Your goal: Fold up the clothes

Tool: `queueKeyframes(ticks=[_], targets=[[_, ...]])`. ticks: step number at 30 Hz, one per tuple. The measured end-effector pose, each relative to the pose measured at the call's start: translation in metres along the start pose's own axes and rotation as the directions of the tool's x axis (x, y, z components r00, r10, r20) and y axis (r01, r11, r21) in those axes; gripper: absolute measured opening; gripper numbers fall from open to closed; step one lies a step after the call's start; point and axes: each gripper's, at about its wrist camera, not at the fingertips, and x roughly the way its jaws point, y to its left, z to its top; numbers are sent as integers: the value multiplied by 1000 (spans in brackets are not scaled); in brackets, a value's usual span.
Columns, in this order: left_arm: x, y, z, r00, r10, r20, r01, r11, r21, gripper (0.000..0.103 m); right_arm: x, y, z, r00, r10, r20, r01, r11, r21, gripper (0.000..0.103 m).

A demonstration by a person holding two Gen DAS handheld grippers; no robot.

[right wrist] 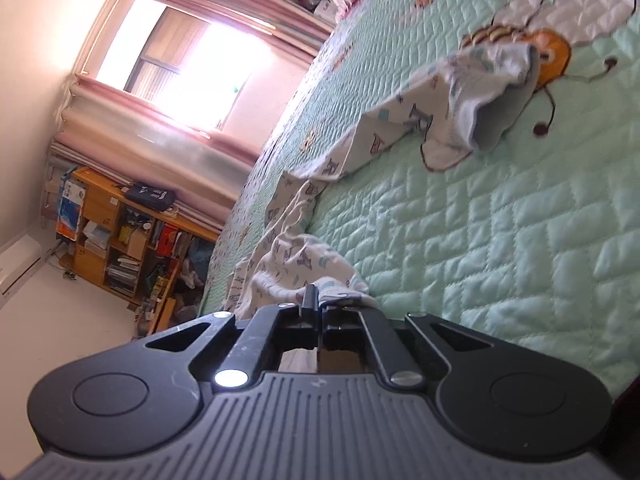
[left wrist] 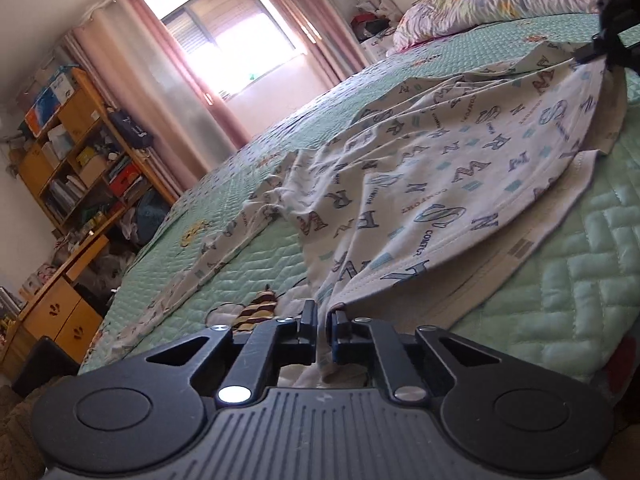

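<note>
A white garment point(left wrist: 440, 168) printed with grey and blue letters lies spread and rumpled on a green quilted bedspread point(left wrist: 560, 280). My left gripper point(left wrist: 323, 316) is shut on a hem corner of the garment at the near edge of the bed. In the left wrist view the right gripper point(left wrist: 596, 50) shows at the upper right, pinching the garment's far edge. In the right wrist view my right gripper point(right wrist: 318, 300) is shut on a bunched fold of the same garment point(right wrist: 296, 256), and a sleeve point(right wrist: 472, 100) trails away across the bedspread point(right wrist: 500, 240).
A bee appliqué point(right wrist: 552, 44) is stitched on the bedspread beside the sleeve end. Patterned pillows point(left wrist: 500, 0) lie at the head of the bed. A cluttered wooden shelf unit point(left wrist: 80, 152) and desk stand by the pink-curtained window point(left wrist: 224, 40) to the left.
</note>
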Motion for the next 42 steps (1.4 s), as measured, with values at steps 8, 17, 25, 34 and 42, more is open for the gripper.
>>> queueKeyframes(ticks=[8, 17, 25, 34, 42], targets=[[-28, 32, 5, 997, 74, 21, -72, 993, -93, 3, -25, 31, 0, 998, 2, 66, 8, 988, -153, 2], [-60, 49, -12, 993, 116, 2, -114, 984, -135, 4, -59, 63, -28, 999, 29, 38, -16, 952, -307, 2], [-53, 32, -24, 997, 81, -19, -82, 993, -81, 13, -55, 34, -37, 997, -79, 20, 81, 975, -208, 2], [-48, 28, -40, 994, 22, -107, -28, 998, -56, 20, -41, -1, -40, 980, -150, -129, 145, 988, -51, 7], [-80, 50, -47, 996, 75, -46, -80, 990, -119, 30, -77, 12, -30, 984, -155, -88, 139, 976, -165, 14]])
